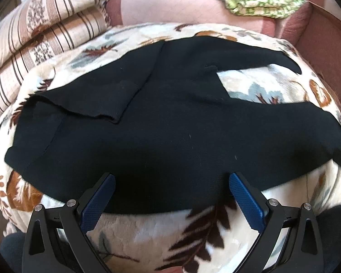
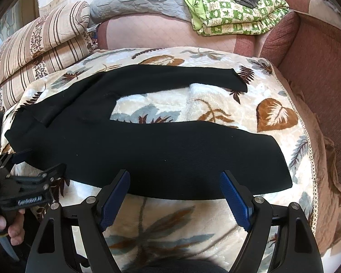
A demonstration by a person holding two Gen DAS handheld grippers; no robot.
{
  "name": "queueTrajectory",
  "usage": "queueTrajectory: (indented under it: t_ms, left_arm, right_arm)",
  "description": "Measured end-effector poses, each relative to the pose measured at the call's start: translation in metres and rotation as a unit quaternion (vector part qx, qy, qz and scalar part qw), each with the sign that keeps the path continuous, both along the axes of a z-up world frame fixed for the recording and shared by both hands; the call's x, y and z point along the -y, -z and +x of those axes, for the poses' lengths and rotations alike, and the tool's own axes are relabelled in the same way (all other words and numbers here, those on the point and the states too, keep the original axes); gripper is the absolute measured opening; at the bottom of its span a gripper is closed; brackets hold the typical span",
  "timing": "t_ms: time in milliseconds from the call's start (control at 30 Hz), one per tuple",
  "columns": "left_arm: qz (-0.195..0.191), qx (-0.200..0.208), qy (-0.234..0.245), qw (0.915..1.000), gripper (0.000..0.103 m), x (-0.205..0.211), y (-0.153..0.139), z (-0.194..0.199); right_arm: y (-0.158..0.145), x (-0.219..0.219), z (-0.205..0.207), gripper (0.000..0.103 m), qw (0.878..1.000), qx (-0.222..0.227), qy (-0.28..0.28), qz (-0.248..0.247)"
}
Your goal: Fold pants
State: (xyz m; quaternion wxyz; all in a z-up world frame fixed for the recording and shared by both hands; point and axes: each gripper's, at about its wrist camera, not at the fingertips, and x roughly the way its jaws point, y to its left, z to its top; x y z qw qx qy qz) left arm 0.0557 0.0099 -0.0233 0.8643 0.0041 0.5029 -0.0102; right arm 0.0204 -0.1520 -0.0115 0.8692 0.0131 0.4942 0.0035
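Both claws hang spread over the near edge of the black pants [image 2: 147,145], nothing between the pads. Left gripper [image 1: 171,179]: blue pads wide apart, tips over the lower hem of the fabric; whether they touch the cloth, can't tell. Right gripper [image 2: 175,177]: same stance, jaws wide, tips at the edge of the near leg. Pants lie flat on the leaf-print blanket [image 2: 216,104], just ahead of both claws: waist end ahead-left of the right claw, two legs splayed out to its right with a wedge of blanket showing between them. A flap near the waist is turned over, ahead-left of the left claw. Person's hand [image 2: 9,225] grips the left tool's handle, low left of the right claw. Far ahead, well apart from the pants: striped bedding [image 2: 34,45] stacked left, green checked quilt [image 2: 234,16] folded on the pink sofa [image 2: 311,52] back-right.
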Motion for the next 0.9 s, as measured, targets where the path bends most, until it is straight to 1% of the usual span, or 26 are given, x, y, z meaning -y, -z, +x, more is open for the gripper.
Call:
queueTrajectory:
  t_ms: [67, 100, 133, 200, 233, 267, 300, 367, 433, 500, 533, 600, 633, 700, 733, 800, 833, 900]
  left_arm:
    - [0.036, -0.005, -0.006, 0.9993, 0.101, 0.009, -0.002, 0.013]
    - [0.053, 0.003, -0.010, 0.9985, 0.100, 0.011, -0.006, 0.020]
    - [0.060, 0.015, -0.019, 0.9979, 0.099, 0.010, -0.012, 0.023]
    - [0.050, 0.030, -0.038, 0.9976, 0.099, -0.005, -0.027, 0.034]
    - [0.044, 0.033, -0.040, 0.9977, 0.099, -0.015, -0.034, 0.040]
    - [0.050, 0.031, -0.037, 0.9975, 0.099, -0.023, -0.038, 0.046]
    - [0.065, 0.024, -0.029, 0.9972, 0.099, -0.029, -0.041, 0.053]
    - [0.090, 0.010, 0.002, 0.9959, 0.099, -0.039, -0.042, 0.066]
    - [0.119, -0.010, 0.048, 0.9917, 0.099, -0.042, -0.040, 0.081]
    - [0.139, -0.014, 0.106, 0.9845, 0.100, -0.039, -0.039, 0.089]
    - [0.153, -0.011, 0.137, 0.9786, 0.100, -0.036, -0.038, 0.092]
    - [0.186, -0.013, 0.171, 0.9674, 0.098, -0.033, -0.032, 0.096]
    - [0.196, -0.011, 0.186, 0.9626, 0.097, -0.031, -0.030, 0.096]
    - [0.180, -0.018, 0.215, 0.9598, 0.097, -0.030, -0.025, 0.097]
    - [0.165, -0.021, 0.235, 0.9576, 0.098, -0.029, -0.023, 0.096]
    - [0.150, -0.026, 0.264, 0.9524, 0.098, -0.028, -0.018, 0.092]
    - [0.138, -0.033, 0.274, 0.9511, 0.098, -0.027, -0.013, 0.090]
    - [0.134, -0.032, 0.272, 0.9522, 0.098, -0.028, -0.008, 0.089]
  right_arm:
    - [0.000, -0.001, 0.000, 0.082, 1.000, 0.000, -0.002, -0.001]
    - [0.001, -0.001, 0.001, 0.082, 1.000, -0.001, -0.003, 0.000]
    - [0.001, -0.001, 0.001, 0.082, 1.000, -0.003, -0.003, 0.001]
    - [0.002, 0.000, 0.001, 0.082, 1.000, -0.004, -0.004, 0.005]
    - [0.002, 0.001, 0.000, 0.082, 1.000, -0.005, -0.004, 0.007]
    - [0.002, 0.001, 0.000, 0.082, 1.000, -0.004, -0.003, 0.009]
    - [0.002, 0.002, 0.000, 0.082, 1.000, -0.004, -0.002, 0.010]
    - [0.002, 0.001, 0.001, 0.082, 1.000, -0.002, -0.002, 0.011]
    - [0.002, 0.000, 0.001, 0.082, 1.000, -0.002, -0.003, 0.008]
    - [0.002, -0.001, 0.000, 0.082, 1.000, -0.001, -0.004, 0.005]
    - [0.001, -0.001, 0.000, 0.082, 1.000, 0.000, -0.005, 0.005]
    - [0.001, 0.000, -0.001, 0.082, 1.000, 0.001, -0.005, 0.010]
    - [0.001, 0.001, -0.001, 0.082, 1.000, 0.001, -0.004, 0.014]
    - [0.001, 0.003, -0.001, 0.082, 1.000, 0.002, -0.002, 0.020]
    - [0.001, 0.004, -0.001, 0.082, 1.000, 0.002, -0.002, 0.023]
    - [0.001, 0.005, -0.001, 0.082, 1.000, 0.002, -0.002, 0.026]
    - [0.001, 0.005, -0.001, 0.082, 1.000, 0.002, -0.002, 0.027]
    - [0.001, 0.005, -0.002, 0.082, 1.000, 0.003, -0.002, 0.028]
